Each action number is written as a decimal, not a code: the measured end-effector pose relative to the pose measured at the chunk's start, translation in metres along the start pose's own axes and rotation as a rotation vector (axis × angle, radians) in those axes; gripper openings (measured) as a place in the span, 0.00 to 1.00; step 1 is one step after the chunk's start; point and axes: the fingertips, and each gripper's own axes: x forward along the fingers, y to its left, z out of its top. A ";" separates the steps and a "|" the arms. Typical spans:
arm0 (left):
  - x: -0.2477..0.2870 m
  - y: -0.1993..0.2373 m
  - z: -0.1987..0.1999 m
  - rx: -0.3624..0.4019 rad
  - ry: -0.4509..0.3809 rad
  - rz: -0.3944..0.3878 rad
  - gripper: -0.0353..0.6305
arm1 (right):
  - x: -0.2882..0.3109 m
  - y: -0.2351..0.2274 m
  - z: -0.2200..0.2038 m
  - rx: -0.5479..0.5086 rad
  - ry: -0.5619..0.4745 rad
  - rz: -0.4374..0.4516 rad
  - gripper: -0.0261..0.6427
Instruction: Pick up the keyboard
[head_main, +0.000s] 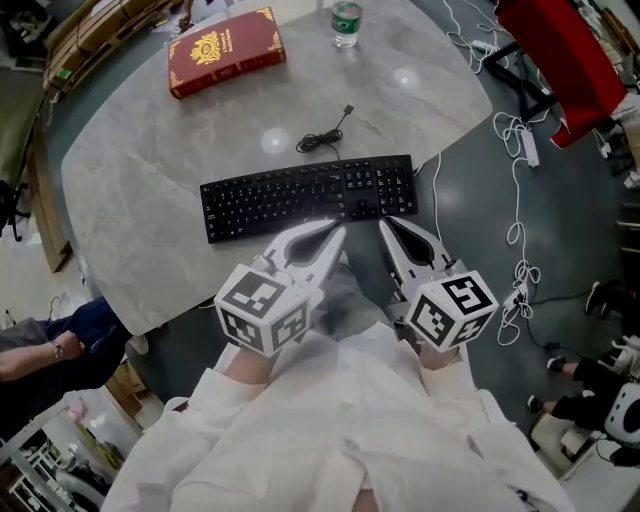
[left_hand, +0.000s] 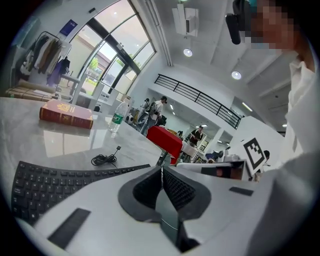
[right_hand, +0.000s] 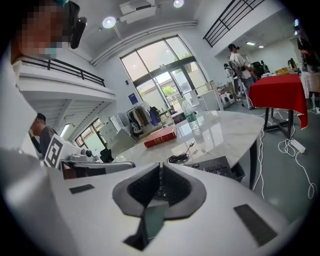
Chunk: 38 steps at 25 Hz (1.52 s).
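— Black plastic: is that the keyboard (head_main: 308, 196)?
— Yes. It is long, flat and full width, with matt black keys in neat rows and a number block at its right end. It lies on the counter (head_main: 130, 150), close to the near edge and slightly slanted, its left end nearer the person.
— What is the counter like?
— Pale grey, stone-like and polished, with faint veining and bright spots of reflected light. Its outline is rounded.
— And the cord?
— A thin black cable (head_main: 322, 135) sits in a loose coil just behind the keyboard, its plug end lying on the stone.
— Where are the tools?
— The left tool (head_main: 338, 231) and the right tool (head_main: 384, 224) are smooth white plastic with dark ribbed pads. Both point at the keyboard's near edge, right of its middle. Each has its jaws pressed together with nothing between them, and each carries a cube (head_main: 262, 305) of black-and-white square markers at the back.
— Anything else?
— A red hardback book (head_main: 225, 50) with gold ornament lies at the far side, and a clear bottle (head_main: 346, 22) with a green label stands near it.
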 end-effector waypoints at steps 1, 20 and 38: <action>0.002 0.001 -0.001 -0.004 0.003 0.000 0.08 | 0.002 -0.003 -0.002 0.002 0.007 -0.002 0.10; 0.027 0.027 -0.044 -0.039 0.112 0.007 0.08 | 0.031 -0.044 -0.056 0.099 0.099 -0.023 0.10; 0.042 0.044 -0.085 -0.079 0.181 0.029 0.08 | 0.045 -0.089 -0.118 0.368 0.162 -0.053 0.25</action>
